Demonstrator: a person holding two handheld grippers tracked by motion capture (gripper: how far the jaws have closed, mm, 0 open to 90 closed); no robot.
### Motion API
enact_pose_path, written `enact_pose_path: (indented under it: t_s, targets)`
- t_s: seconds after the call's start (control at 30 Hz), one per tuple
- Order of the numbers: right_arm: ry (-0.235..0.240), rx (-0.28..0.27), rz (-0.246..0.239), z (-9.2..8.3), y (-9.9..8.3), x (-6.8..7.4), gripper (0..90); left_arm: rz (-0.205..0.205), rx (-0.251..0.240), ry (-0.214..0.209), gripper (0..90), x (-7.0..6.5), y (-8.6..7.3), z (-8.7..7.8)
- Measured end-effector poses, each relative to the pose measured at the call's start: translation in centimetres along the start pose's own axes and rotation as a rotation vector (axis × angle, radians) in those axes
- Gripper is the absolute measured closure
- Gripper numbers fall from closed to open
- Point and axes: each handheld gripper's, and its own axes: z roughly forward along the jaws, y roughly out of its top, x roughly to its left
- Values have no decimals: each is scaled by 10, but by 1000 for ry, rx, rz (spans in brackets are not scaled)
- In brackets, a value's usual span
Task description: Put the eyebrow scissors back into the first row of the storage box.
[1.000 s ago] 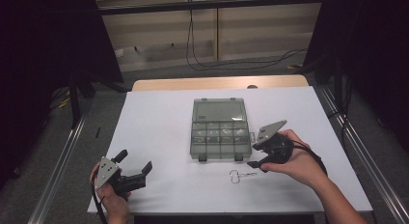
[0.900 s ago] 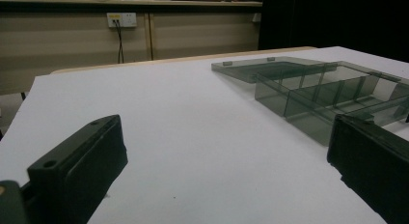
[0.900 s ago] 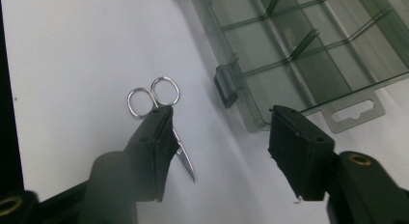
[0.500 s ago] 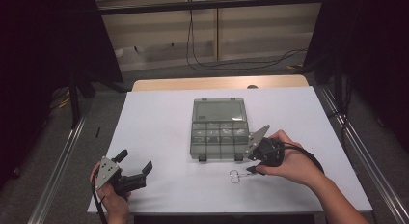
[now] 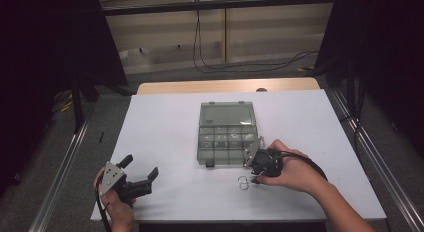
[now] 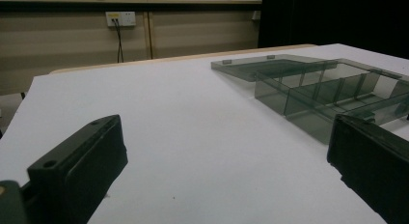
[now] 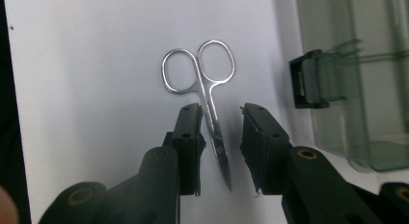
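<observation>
Right claw (image 7: 219, 147) closing around scissors (image 7: 205, 89) flat on table (image 5: 165, 122), pads not yet pinching; lift remains. Left claw (image 5: 141, 168) spread, idle.

Right gripper (image 5: 254, 173) poised over scissors (image 5: 243, 182); left gripper (image 5: 141, 173) well apart.

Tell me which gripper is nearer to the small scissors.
Right. The right gripper has its jaws down on either side of the scissors, which lie between them on the table. The left gripper sits far off near the table's front left corner.
</observation>
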Motion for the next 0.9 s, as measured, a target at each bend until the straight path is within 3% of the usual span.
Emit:
enact_pose_path:
  t_s: [0.1,0.3,0.5,0.9]
  targets:
    - [-11,17,-16,5,3,1,677,-14,-10,3,0,0,0,0]
    - [29,47,-15,11,7,1,722,-16,-6,6,0,0,0,-1]
    - [49,78,1,12,11,-1,858,-2,0,4,0,0,0,0]
    - [61,74,3,11,11,-2,860,-8,3,9,0,0,0,0]
